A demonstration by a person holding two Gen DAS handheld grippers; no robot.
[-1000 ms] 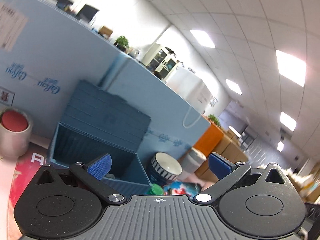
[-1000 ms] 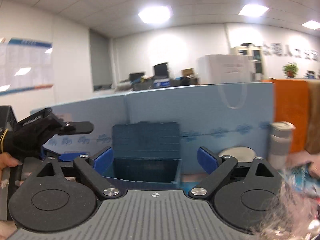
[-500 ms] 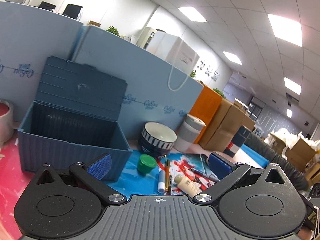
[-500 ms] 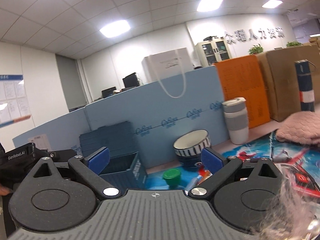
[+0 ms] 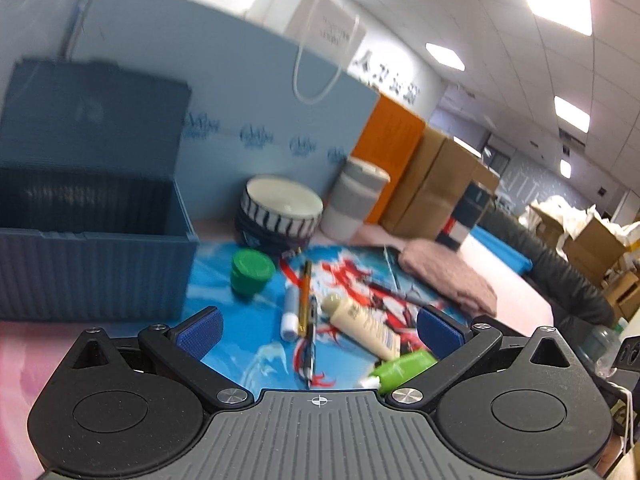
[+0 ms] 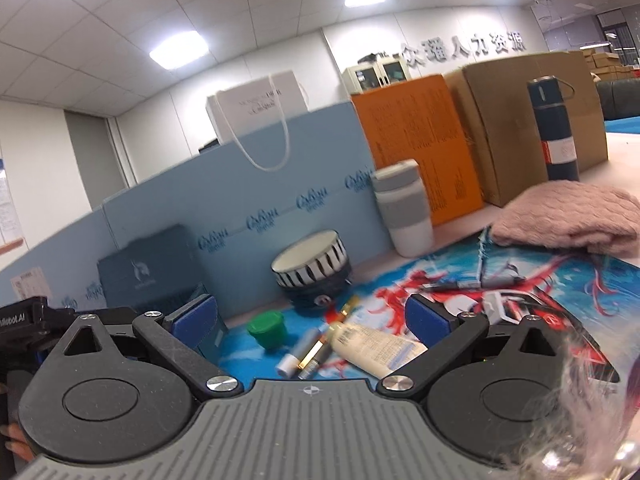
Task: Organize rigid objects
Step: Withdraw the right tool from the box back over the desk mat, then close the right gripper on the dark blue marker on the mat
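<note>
We see a green jar (image 5: 252, 271), cream tube (image 5: 364, 326) and pens (image 5: 306, 300) strewn mid-mat beside an open blue box (image 5: 92, 268).

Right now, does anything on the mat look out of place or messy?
Yes. The cream tube, green tube, pens and green jar lie scattered at odd angles on the mat beside the open blue box, none inside it. Nothing looks spilled or broken.

Bright ceiling panels, blurred fisheye edges
</note>
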